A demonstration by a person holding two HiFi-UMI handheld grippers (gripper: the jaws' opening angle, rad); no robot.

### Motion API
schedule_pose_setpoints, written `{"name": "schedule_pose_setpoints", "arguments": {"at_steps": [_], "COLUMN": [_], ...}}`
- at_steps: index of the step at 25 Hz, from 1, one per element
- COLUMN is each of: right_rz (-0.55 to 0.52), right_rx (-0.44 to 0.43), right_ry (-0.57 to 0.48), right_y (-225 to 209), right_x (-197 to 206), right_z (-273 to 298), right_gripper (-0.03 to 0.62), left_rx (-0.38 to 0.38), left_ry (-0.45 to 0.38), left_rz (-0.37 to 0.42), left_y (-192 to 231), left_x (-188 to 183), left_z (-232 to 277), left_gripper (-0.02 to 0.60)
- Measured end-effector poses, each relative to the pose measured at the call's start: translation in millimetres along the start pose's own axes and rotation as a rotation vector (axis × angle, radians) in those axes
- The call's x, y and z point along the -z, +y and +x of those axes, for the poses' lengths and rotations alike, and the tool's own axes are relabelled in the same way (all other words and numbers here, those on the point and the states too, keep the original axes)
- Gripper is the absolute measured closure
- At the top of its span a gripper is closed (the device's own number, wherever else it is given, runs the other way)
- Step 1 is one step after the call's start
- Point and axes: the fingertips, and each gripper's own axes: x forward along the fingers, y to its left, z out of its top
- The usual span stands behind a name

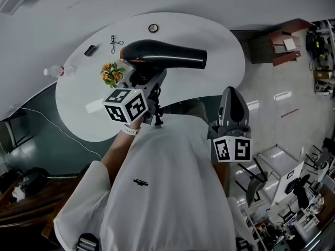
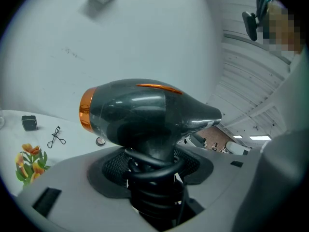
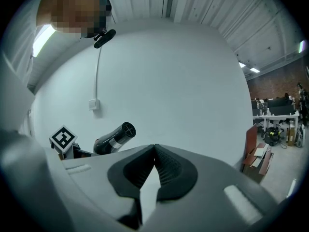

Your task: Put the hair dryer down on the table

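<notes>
A black hair dryer with an orange ring hangs above the white oval table, its nozzle pointing right. My left gripper is shut on its handle from below. In the left gripper view the hair dryer fills the middle, and its handle, wrapped in coiled black cord, sits clamped in the left gripper. My right gripper is held up beside my body, off the table's near right edge, shut on nothing. In the right gripper view the right gripper has its tips touching, with the hair dryer to its left.
On the table's left part lie a bunch of orange flowers, an eyelash curler, a small black object, a round compact and a water bottle at the edge. Workbenches and clutter stand at the right.
</notes>
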Motion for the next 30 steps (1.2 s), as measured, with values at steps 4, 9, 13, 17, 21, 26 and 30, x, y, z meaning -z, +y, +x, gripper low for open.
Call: {"name": "schedule_pose_setpoints", "arguments": {"at_steps": [4, 9, 13, 17, 21, 26, 30], "right_rz": [-0.004, 0.011, 0.023, 0.032, 0.039, 0.052, 0.067], "right_rx": [0.005, 0.018, 0.025, 0.024, 0.023, 0.021, 0.022], "right_ry": [0.006, 0.008, 0.013, 0.019, 0.027, 0.046, 0.059], "right_y": [-7.3, -20.7, -29.9, -40.5, -48.7, -61.1, -70.9], "right_x": [0.6, 3.3, 7.3, 8.3, 12.0, 20.4, 24.3], "right_z": [0.8, -0.7, 0.3, 1.1, 5.3, 13.4, 20.4], "right_gripper": [0.583, 0.583, 0.583, 0.582, 0.583, 0.582, 0.583], "left_rx": [0.001, 0.004, 0.005, 0.0, -0.009, -0.03, -0.054], "left_ry": [0.02, 0.055, 0.09, 0.121, 0.164, 0.208, 0.233], "left_rz": [-0.002, 0.018, 0.03, 0.042, 0.078, 0.111, 0.129], "left_y": [0.0, -5.2, -6.2, -7.7, -3.5, 5.5, 12.9], "left_x": [5.0, 13.6, 22.3, 31.3, 41.3, 51.5, 56.8], "left_z": [10.4, 28.4, 42.7, 58.8, 74.8, 94.8, 111.1], "left_gripper": [0.31, 0.31, 0.31, 0.31, 0.31, 0.31, 0.31]}}
